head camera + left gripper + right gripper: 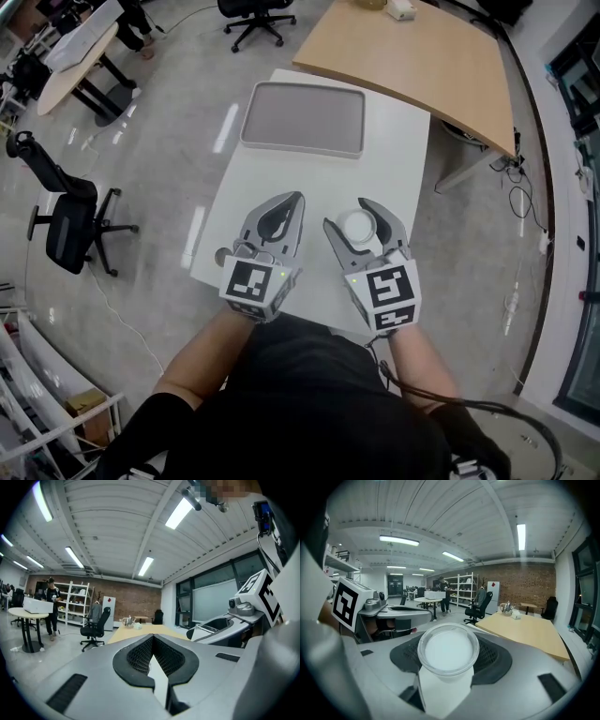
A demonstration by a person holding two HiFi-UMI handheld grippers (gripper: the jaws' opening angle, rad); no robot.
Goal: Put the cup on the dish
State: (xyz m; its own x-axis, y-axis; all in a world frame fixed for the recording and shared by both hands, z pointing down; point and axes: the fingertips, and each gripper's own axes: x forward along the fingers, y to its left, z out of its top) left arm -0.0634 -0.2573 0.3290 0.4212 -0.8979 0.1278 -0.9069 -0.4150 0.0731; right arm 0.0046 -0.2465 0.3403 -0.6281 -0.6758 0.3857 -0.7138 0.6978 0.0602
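Note:
A white cup sits upright between the jaws of my right gripper, which is shut on it above the near half of the white table. In the right gripper view the cup fills the space between the dark pads, its round rim facing the camera. The dish, a grey rectangular tray, lies empty at the table's far end, well ahead of both grippers. My left gripper hovers beside the right one, shut, with nothing in it; its pads meet at the tips.
A curved wooden table stands just behind the white one, to the right. A black office chair stands on the floor to the left, another chair at the top. Cables lie on the floor at right.

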